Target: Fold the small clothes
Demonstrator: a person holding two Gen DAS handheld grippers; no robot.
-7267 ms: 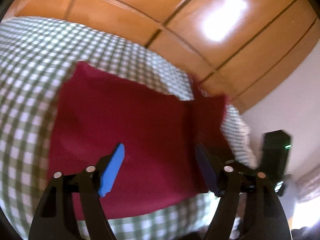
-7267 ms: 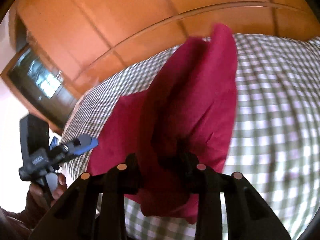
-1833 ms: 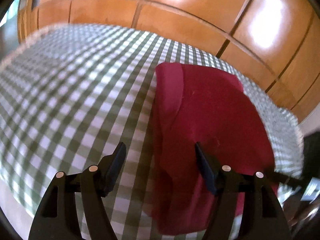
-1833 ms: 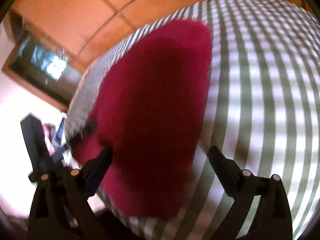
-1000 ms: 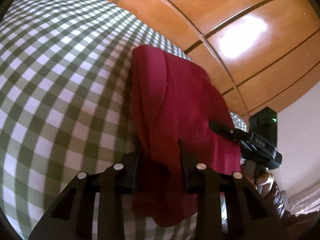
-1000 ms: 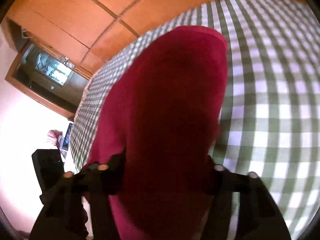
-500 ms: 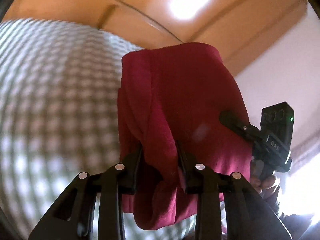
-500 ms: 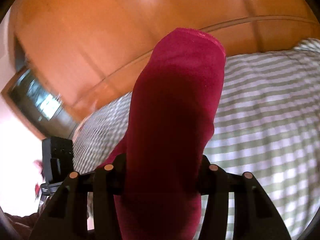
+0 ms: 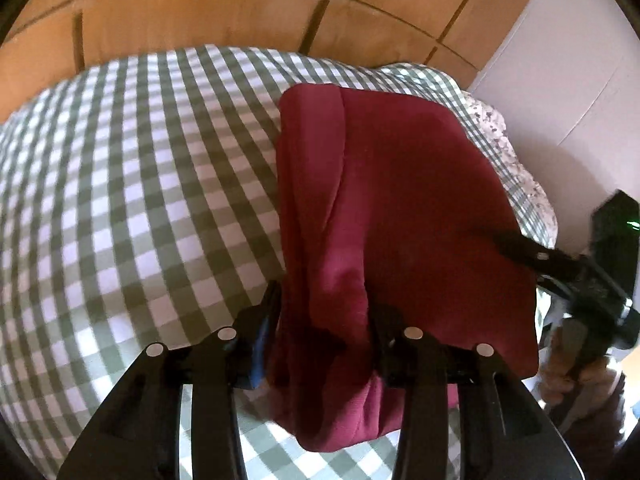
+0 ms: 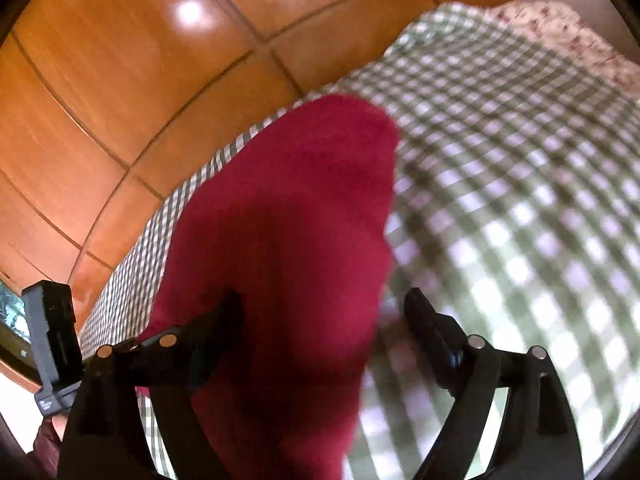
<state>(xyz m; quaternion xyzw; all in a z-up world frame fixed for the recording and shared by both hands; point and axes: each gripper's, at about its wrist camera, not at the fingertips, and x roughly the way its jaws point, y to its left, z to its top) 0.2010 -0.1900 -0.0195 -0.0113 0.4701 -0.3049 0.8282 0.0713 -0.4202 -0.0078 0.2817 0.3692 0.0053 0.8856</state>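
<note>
We see a dark red garment (image 9: 400,208) lying folded on a bed covered by a green-and-white checked sheet (image 9: 140,184). It sits toward the right side of the bed in the left wrist view, its far end reaching close to the wooden wardrobe panels (image 9: 200,12) behind the bed. A long fold runs down the garment's left side, so a narrow strip of cloth lies doubled along that edge.

Our left claw (image 9: 320,316) is pressed together on the near edge of the garment, pinching a bunched ridge of red cloth between its two fingers; a blue pad shows on the left finger (image 9: 260,332). Below the pinch, a loose lobe of cloth hangs down over the sheet.

Our right claw (image 10: 324,316) stands spread wide. Its left finger (image 10: 216,328) lies against the red cloth, and the right finger (image 10: 432,332) is apart from it, over the checked sheet. The garment (image 10: 288,240) fills the space in front of this claw and drapes down between the fingers, though this view is blurred and we cannot tell whether the cloth touches the right finger.

In the left wrist view the right claw comes in from the right edge, its dark finger laid on the garment's right side. In the right wrist view the body of the left claw (image 10: 52,340) shows at the lower left. A patch of flowered cloth (image 10: 560,28) lies at the far corner of the bed, beside a pale wall (image 9: 560,60).
</note>
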